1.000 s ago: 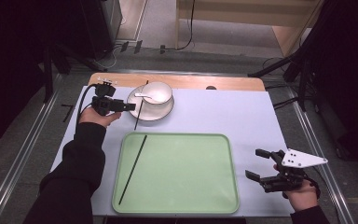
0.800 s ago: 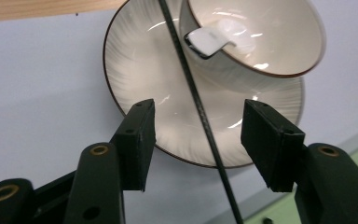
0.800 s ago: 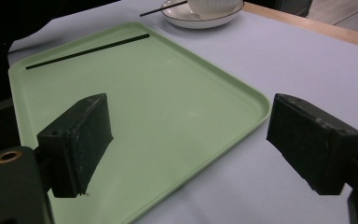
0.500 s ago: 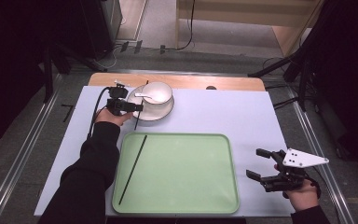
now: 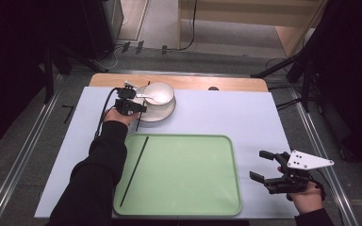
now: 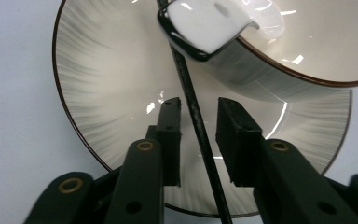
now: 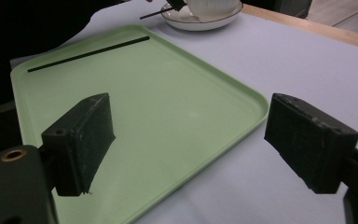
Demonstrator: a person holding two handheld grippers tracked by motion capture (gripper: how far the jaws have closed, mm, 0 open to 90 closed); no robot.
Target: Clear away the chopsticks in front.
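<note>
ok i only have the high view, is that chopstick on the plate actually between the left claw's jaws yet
observer: yes, in the left gripper view the chopstick runs up between the pads of the left claw, lying on the plate
operator: gripped?
observer: not yet, a gap shows on each side of it; the jaws have just been closing
operator: where does its far end go
observer: it passes out of sight behind the handle end of the spoon, which juts over the rim of the bowl
</note>
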